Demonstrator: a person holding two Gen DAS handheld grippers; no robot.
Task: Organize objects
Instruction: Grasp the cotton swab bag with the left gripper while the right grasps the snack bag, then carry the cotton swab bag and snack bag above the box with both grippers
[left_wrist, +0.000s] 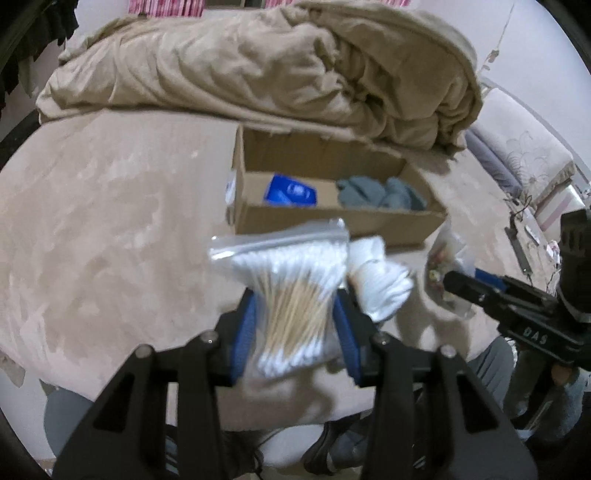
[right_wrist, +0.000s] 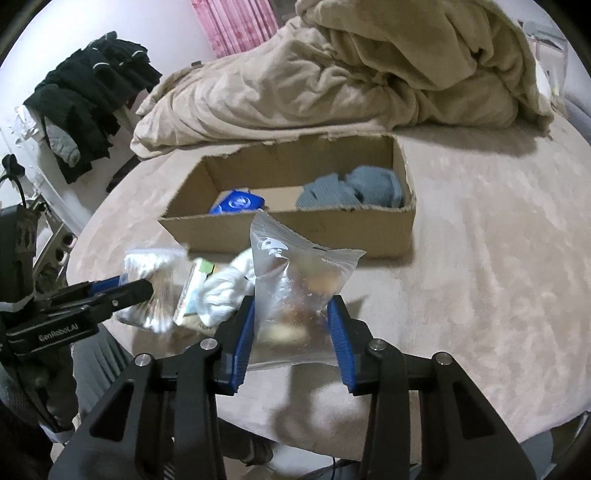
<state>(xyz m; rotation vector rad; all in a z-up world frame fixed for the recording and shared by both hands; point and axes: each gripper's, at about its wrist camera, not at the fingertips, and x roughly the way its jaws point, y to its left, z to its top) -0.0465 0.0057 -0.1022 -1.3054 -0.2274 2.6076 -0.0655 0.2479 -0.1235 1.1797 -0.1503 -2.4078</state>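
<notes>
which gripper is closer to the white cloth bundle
Left. The left gripper, shut on the swab bag, sits right beside the white bundle. The right gripper, holding its own bag, is a little farther to the bundle's right.

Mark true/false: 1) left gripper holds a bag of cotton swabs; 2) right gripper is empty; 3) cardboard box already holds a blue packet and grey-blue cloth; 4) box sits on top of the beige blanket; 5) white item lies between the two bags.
1) True: the left gripper is shut on the cotton swab bag.
2) False: the right gripper is shut on a clear zip bag.
3) True: the cardboard box holds a blue packet and grey-blue cloth.
4) False: the beige blanket is heaped behind the box.
5) True: white item.
</notes>
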